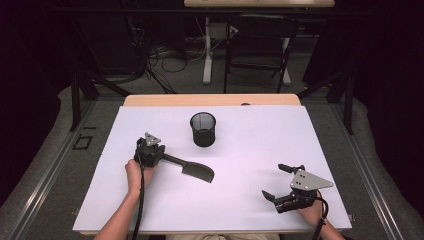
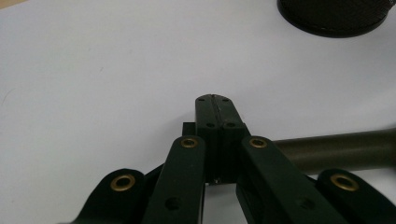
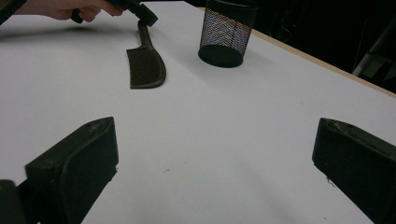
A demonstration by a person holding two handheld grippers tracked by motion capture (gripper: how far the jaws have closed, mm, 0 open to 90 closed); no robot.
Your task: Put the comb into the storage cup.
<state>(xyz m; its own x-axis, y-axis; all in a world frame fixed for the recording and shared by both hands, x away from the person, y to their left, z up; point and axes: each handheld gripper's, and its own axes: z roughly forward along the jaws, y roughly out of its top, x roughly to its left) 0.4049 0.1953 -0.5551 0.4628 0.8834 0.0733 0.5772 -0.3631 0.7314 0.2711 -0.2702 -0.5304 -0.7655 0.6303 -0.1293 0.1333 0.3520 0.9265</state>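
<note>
Black tongs with brass rivets, grey plates, seemingly bare forearms.

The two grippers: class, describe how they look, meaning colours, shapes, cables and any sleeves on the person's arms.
Both grippers are black. The left gripper and the right gripper each carry a grey three-cornered plate on top and trail a black cable. The left gripper view shows brass-coloured rivets on the linkage bars. The right gripper's fingers are blocky black pads. No sleeves show on the forearms.

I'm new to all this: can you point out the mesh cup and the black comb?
mesh cup [image 1: 203, 131], high view, on its mesh side wall.
black comb [image 1: 198, 171], high view, on its broad toothed blade.
</note>
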